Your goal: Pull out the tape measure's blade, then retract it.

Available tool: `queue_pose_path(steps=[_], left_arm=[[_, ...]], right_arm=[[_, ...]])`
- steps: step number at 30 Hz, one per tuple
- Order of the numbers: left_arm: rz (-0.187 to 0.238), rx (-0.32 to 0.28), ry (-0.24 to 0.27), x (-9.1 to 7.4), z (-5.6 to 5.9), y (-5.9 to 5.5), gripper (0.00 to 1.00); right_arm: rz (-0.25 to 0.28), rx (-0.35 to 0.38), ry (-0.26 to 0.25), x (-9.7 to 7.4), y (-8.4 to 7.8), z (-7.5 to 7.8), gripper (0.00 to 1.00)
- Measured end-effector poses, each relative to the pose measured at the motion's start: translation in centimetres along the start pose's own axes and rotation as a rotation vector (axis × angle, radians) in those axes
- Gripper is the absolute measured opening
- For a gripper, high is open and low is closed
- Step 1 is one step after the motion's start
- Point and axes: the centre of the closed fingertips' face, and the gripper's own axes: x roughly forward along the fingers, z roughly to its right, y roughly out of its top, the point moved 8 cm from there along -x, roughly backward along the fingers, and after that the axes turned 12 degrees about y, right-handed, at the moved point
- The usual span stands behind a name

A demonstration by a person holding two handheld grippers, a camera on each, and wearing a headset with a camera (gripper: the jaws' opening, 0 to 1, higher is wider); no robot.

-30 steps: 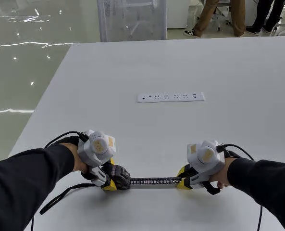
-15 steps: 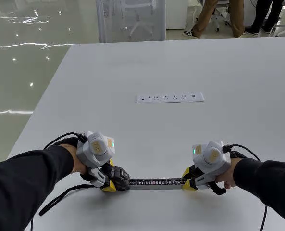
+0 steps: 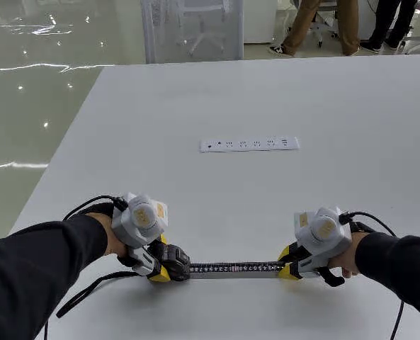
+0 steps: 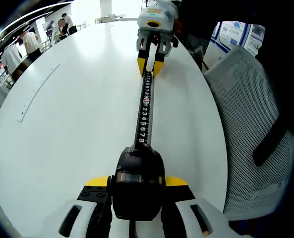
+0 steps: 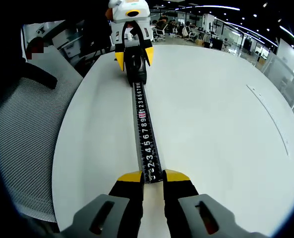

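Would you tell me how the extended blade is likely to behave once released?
The blade is thin and spans straight between case and right gripper, so probably springy, fairly stiff lengthwise. Freed, it would likely snap back towards the case.

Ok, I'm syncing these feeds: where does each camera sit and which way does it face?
Head view: on the headset, facing forward and down at the table; sleeves, left gripper and right gripper show.
Left gripper view: on the left gripper, facing the right gripper; its jaws hold the tape measure case.
Right gripper view: opposite, its jaws pinching the tip of the blade.
Gripper views share the blade.
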Motion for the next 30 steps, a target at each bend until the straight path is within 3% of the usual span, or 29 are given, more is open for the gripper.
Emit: queue_pose_path(steps=[30], left_arm=[[0.002,-0.002,0.009,0.0,0.1,0.0,0.34]], right_arm=[[-0.011,0.023,-0.011,-1.7,-2.2,-0.2,0.1]])
